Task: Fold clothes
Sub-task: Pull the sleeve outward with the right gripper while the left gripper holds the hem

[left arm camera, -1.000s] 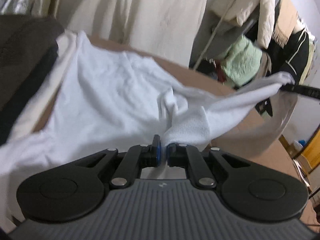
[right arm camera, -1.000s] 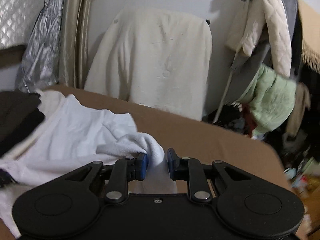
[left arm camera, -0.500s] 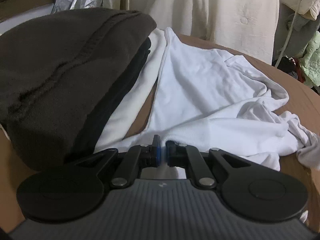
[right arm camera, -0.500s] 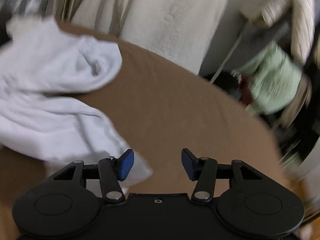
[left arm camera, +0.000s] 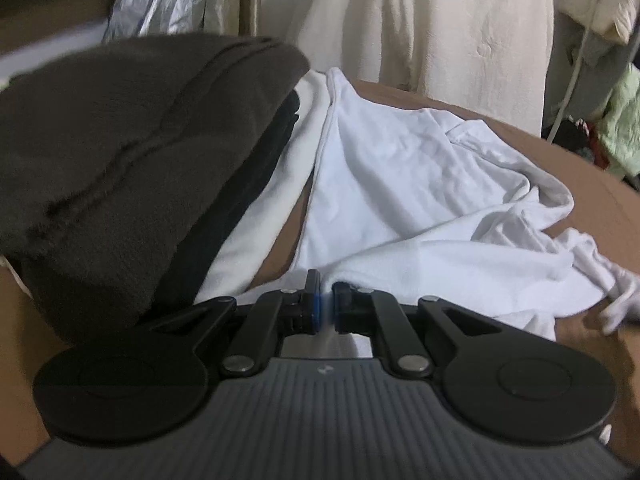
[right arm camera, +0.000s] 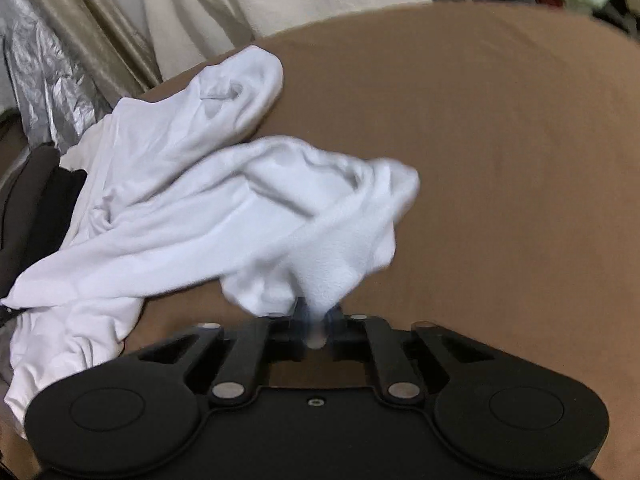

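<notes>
The right gripper (right arm camera: pixel 316 312), wide open over bare brown bed (right arm camera: pixel 500 160) half a second ago, has just closed on the white garment (right arm camera: pixel 224 216) — crumpled toward the bed's left edge — while the left gripper (left arm camera: pixel 326 306) stays clamped on its hem, so spreading can begin.

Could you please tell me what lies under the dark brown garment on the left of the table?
Under the dark brown garment lies a black layer, and below that a white cloth on the brown table. How far these reach beneath the pile is covered.
</notes>
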Demonstrator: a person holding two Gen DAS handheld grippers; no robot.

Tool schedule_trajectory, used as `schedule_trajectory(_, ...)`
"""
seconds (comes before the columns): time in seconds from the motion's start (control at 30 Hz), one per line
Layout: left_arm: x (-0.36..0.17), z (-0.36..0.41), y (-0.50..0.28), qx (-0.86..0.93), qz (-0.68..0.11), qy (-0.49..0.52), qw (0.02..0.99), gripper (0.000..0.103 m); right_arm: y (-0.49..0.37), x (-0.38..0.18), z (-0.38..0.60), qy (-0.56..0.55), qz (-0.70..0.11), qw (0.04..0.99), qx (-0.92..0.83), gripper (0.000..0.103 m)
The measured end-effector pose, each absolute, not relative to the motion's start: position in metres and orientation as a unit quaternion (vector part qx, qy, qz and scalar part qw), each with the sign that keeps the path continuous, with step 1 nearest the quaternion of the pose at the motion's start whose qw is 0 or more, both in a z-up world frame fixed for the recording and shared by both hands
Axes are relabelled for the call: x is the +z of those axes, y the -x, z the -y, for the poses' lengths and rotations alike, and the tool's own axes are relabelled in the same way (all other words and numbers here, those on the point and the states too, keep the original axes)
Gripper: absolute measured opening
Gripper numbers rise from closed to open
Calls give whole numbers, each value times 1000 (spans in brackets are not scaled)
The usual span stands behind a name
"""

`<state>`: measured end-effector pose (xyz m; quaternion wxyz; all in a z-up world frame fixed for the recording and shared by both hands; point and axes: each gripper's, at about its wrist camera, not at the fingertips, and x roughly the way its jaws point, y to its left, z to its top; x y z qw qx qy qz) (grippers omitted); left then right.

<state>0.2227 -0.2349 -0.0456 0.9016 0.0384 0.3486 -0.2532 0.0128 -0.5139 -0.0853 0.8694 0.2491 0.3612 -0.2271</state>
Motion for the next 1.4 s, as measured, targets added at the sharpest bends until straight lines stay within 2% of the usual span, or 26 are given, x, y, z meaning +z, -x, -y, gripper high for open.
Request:
schedule_trajectory(0.07,-42,236,-220,-255,-334,-48,906,6,-5,-55,505,-199,-326,898,-220,11)
schedule_trajectory(0.17,-38,236,-218,-238,-305,-66,920,6,22,-3,502,-199,-263,924,-193,11)
schedule_trajectory(0.33,-31,230,-217,-230,-286,-56,929,6,52,48,516,-195,-236,914,-267,11)
schedule_trajectory(0.43,-34,229,-222,-233,-302,-52,923,6,49,41,553,-190,-270,886,-326,11)
schedule_trajectory(0.57,-41,229,-226,-239,-329,-43,913,7,39,-17,616,-243,-309,853,-344,12)
schedule_trajectory(0.67,-46,231,-228,-239,-341,-43,908,7,34,-54,629,-294,-313,835,-344,14)
schedule_trajectory(0.7,-47,231,-229,-238,-343,-44,908,7,34,-60,627,-296,-314,833,-348,17)
schedule_trajectory(0.77,-49,232,-230,-236,-348,-43,906,7,36,-72,624,-296,-314,828,-359,35)
schedule_trajectory(0.87,-51,231,-232,-234,-355,-38,904,8,44,-75,628,-274,-314,815,-403,37)
schedule_trajectory(1.0,-50,230,-232,-237,-359,-34,902,8,70,-71,638,-307,-297,803,-416,37)
schedule_trajectory(1.17,-49,229,-232,-241,-358,-34,901,8,98,-82,610,-361,-301,801,-371,59)
schedule_trajectory(1.4,-51,228,-234,-253,-360,-23,898,8,91,-144,581,-489,-306,771,-271,67)
